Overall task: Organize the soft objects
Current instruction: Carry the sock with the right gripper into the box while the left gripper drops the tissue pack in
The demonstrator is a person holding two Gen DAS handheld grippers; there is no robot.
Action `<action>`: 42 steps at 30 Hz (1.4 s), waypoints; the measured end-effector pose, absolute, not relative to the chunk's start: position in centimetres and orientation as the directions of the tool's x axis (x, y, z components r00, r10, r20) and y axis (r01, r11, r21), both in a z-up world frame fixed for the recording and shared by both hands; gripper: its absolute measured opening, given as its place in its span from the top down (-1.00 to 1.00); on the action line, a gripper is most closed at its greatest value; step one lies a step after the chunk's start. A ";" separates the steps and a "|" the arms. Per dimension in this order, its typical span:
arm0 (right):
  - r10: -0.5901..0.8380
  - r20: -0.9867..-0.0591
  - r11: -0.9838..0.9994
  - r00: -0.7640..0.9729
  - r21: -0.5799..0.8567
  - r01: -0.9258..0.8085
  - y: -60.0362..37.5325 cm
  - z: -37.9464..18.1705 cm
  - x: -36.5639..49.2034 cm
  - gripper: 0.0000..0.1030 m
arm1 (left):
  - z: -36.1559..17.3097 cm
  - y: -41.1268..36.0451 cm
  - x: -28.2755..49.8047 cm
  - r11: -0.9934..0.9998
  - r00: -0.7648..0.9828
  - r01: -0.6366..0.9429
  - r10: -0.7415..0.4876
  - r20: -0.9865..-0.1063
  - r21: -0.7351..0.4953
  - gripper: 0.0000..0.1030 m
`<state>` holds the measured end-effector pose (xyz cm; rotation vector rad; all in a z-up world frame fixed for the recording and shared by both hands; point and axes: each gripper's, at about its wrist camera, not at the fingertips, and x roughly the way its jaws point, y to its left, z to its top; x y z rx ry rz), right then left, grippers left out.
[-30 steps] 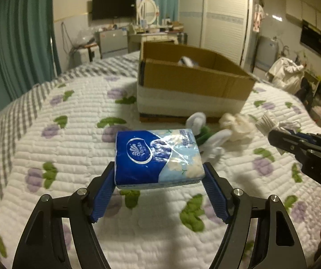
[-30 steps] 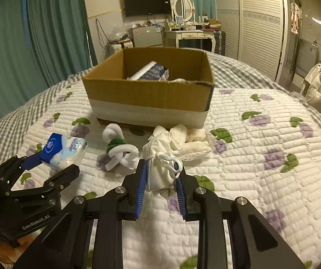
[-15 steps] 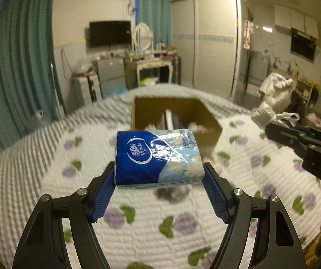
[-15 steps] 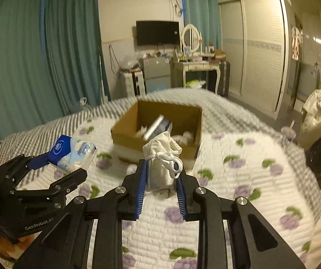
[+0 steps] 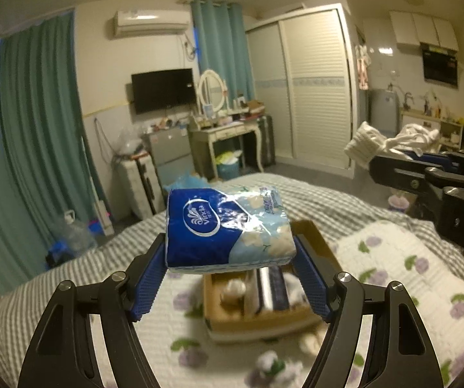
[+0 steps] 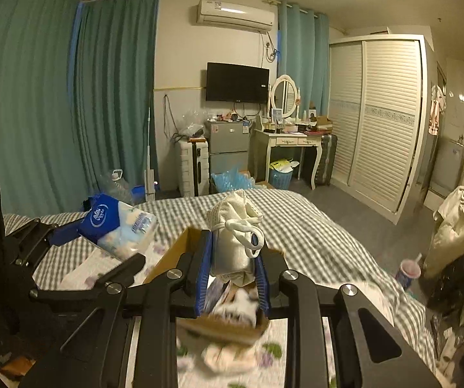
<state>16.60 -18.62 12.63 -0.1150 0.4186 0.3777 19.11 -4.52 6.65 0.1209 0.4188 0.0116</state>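
Left gripper, near: blue pads spread wide, clamped on the ends of the tissue pack. Right gripper: pads narrow, pinching a bundled white cloth. Both loads, down at quilt level a second ago, now ride high over the cardboard box on the bed. Likely next: lower and release into the box. Far wall: television.

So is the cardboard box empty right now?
No, the left wrist view shows the cardboard box already holding several items below the tissue pack.
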 end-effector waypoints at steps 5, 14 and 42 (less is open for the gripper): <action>0.329 -0.439 0.924 0.836 -0.034 -0.382 -17.4 11.0 22.4 0.53 | 4.9 -4.2 23.7 0.995 0.901 0.007 0.039 -0.432 0.104 -0.44; 0.332 -0.560 0.925 0.759 0.034 -0.379 -17.0 3.1 31.8 0.53 | -1.6 -3.4 30.5 0.994 0.846 -0.025 0.078 -0.527 0.106 -0.44; 0.286 -0.510 0.955 0.811 0.085 -0.283 -23.2 9.5 25.3 -0.44 | 9.4 -4.0 19.6 0.989 0.903 -0.084 0.127 -0.411 0.119 -0.76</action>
